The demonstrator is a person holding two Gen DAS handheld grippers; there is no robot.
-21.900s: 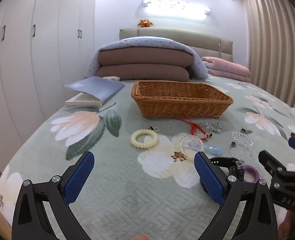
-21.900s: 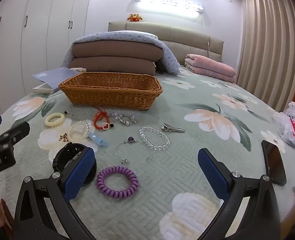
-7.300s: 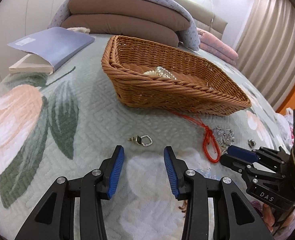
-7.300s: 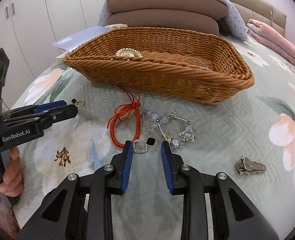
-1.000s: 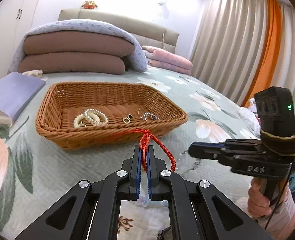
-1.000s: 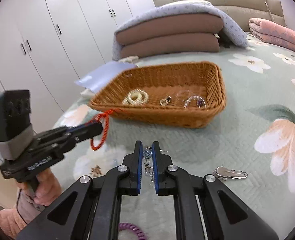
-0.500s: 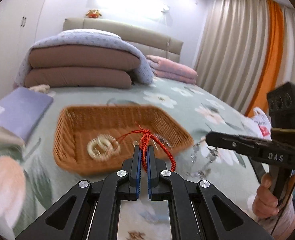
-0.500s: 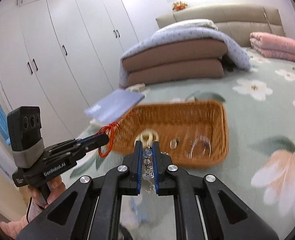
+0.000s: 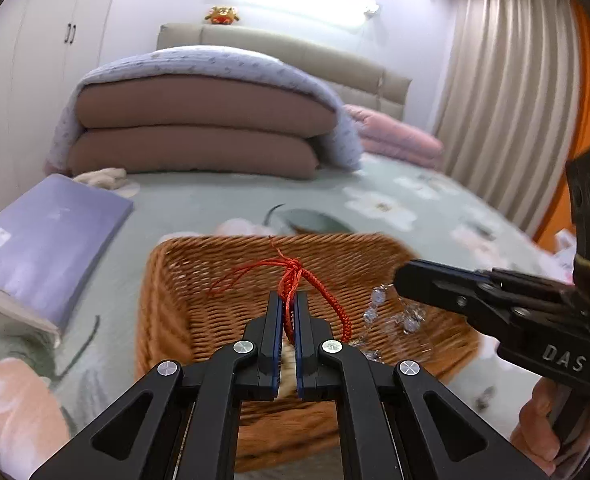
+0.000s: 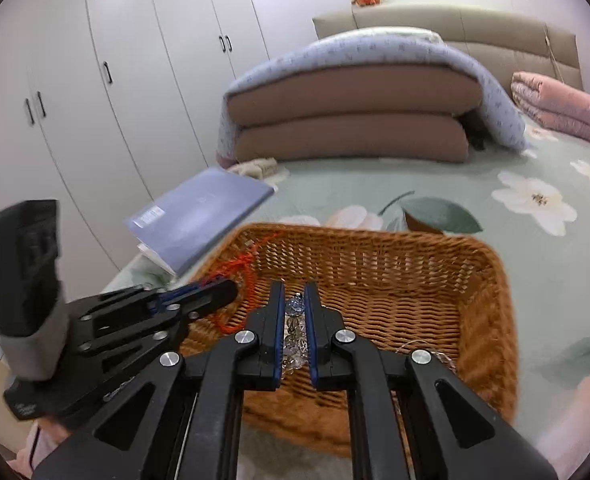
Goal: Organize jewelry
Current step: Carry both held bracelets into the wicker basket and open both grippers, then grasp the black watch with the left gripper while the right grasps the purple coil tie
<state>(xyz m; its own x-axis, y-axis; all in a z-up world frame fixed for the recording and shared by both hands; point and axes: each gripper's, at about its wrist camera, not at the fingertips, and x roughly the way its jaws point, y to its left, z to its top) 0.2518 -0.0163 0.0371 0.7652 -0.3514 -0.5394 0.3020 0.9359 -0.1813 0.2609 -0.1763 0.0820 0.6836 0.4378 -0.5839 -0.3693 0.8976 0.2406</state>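
While both grippers are held above it, a floral green bedspread (image 10: pixel 543 264) is seen stretching back to a stack of folded brown quilts (image 10: pixel 351 120) under a pale blue blanket (image 10: pixel 375 56), with white wardrobe doors (image 10: pixel 107 92) along one side and beige curtains (image 9: pixel 507 112) on the other. A lavender book (image 9: pixel 43 236) is laid on the bedspread just beside the wicker basket (image 10: pixel 491 280), which is set in the middle of the bed below the tools. The left gripper (image 9: pixel 288 308) is pressed together on a red cord bracelet (image 9: pixel 327 300), whose braided loop and loose strands are hung over the basket's interior. The right gripper (image 10: pixel 294 300) is clamped on a crystal bead bracelet (image 10: pixel 294 308), its clear beads caught between the blue pads and the rest dangled down over the basket. In the left wrist view the bead strand (image 9: pixel 391 316) is shown hanging from the right tool's tip, just beside the red cord. Other contents at the basket's bottom are too blurred to be identified.
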